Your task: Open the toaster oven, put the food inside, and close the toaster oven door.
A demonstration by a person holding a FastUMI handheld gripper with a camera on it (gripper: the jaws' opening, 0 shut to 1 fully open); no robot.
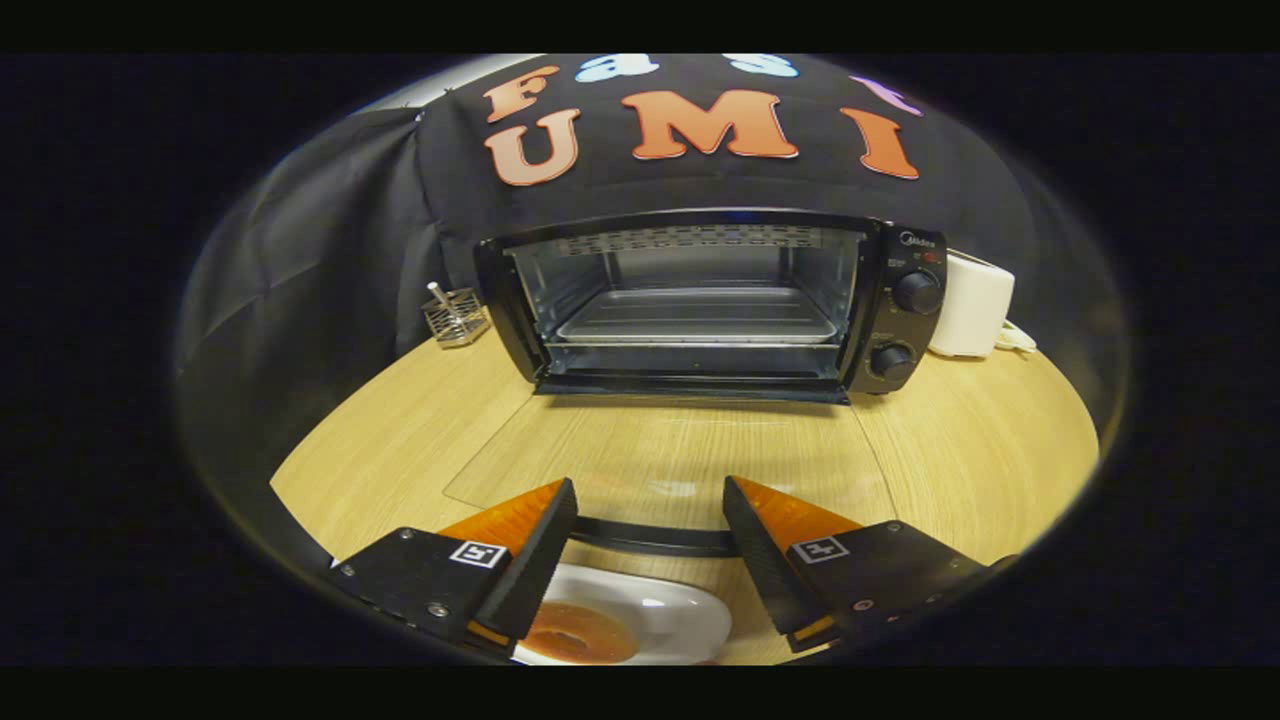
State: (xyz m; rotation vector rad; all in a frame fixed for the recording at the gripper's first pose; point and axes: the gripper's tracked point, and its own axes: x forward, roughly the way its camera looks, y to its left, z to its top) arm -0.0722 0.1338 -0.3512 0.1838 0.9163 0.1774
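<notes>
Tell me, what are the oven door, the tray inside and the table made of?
The toaster oven door, lying open, looks like clear glass: the wood grain shows through it. The tray looks like dull grey metal. The table looks like pale wood or laminate. The gripper is open above the plate.

The black toaster oven (710, 300) stands open, door flat on the table, doughnut (580, 632) on a white plate (680, 620).

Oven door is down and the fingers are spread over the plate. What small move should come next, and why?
Probably lower the gripper onto the doughnut and close on it. The toaster oven already stands open with its glass door flat on the table and its tray bare, while the food lies untouched on the white plate between the open fingers.
</notes>
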